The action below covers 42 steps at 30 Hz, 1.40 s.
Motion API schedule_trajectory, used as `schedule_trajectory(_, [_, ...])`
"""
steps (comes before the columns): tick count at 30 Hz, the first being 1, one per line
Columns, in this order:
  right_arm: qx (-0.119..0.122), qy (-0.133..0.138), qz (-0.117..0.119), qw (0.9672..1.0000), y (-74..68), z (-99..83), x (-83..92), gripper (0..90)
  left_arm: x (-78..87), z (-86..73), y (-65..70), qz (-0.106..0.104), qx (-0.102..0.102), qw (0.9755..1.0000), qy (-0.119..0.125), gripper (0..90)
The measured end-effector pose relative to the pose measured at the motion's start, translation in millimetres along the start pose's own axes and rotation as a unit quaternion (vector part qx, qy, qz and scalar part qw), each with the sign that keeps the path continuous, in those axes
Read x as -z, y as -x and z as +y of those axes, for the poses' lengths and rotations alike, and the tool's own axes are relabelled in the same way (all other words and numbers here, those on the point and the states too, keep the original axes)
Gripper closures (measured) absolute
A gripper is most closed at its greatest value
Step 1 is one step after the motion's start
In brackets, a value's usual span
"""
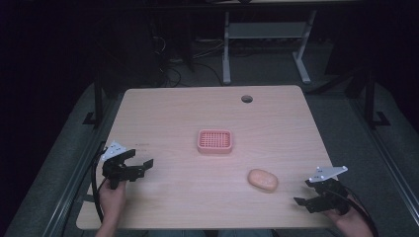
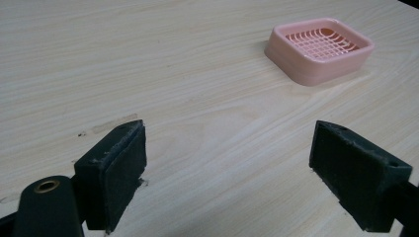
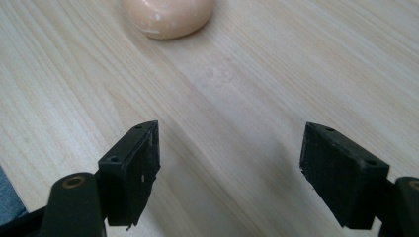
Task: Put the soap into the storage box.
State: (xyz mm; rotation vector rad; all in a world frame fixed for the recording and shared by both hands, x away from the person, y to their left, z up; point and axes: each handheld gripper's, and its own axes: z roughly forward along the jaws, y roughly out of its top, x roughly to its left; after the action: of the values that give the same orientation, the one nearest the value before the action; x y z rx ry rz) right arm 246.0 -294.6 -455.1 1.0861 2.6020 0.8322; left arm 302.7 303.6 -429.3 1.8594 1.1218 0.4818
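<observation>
A pink slotted soap dish (image 1: 215, 140) sits near the middle of the wooden table (image 1: 188, 108); the left gripper view has the dish (image 2: 320, 49) at its upper right. An oval peach soap bar (image 1: 263, 179) lies on the table right of centre, and its lower half (image 3: 168, 17) shows at the top of the right gripper view. My left gripper (image 1: 140, 164) rests near the table's left edge, open and empty (image 2: 227, 170). My right gripper (image 1: 305, 195) hovers at the front right corner, a short way right of the soap, open with nothing between its jaws (image 3: 230, 173).
A round cable hole (image 1: 247, 98) sits near the table's far edge. Beyond the table stand a white desk frame (image 1: 267, 39) and tangled cables (image 1: 170, 57) on a dark floor.
</observation>
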Motion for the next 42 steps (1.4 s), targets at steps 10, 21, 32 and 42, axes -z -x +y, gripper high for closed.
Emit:
schedule_trajectory(10, [0.018,-0.004,0.002,0.9998,-7.7,11.3,-1.9,22.8,0.5,0.3,-0.4,0.003,-0.001,1.0000,0.000,14.2])
schedule_trajectory(21, [0.036,-0.009,0.008,0.9993,-8.8,24.4,-5.4,22.7,4.3,-2.3,-2.2,0.002,0.002,1.0000,0.001,14.2])
schedule_trajectory(32, [0.071,-0.016,0.007,0.9974,-15.3,48.7,-2.5,22.6,4.4,-2.2,-1.3,0.002,0.001,1.0000,0.000,14.2])
schedule_trajectory(42, [0.087,-0.033,0.017,0.9955,-21.5,64.4,-7.5,22.7,5.2,-2.3,-2.8,0.002,0.002,1.0000,0.003,14.2])
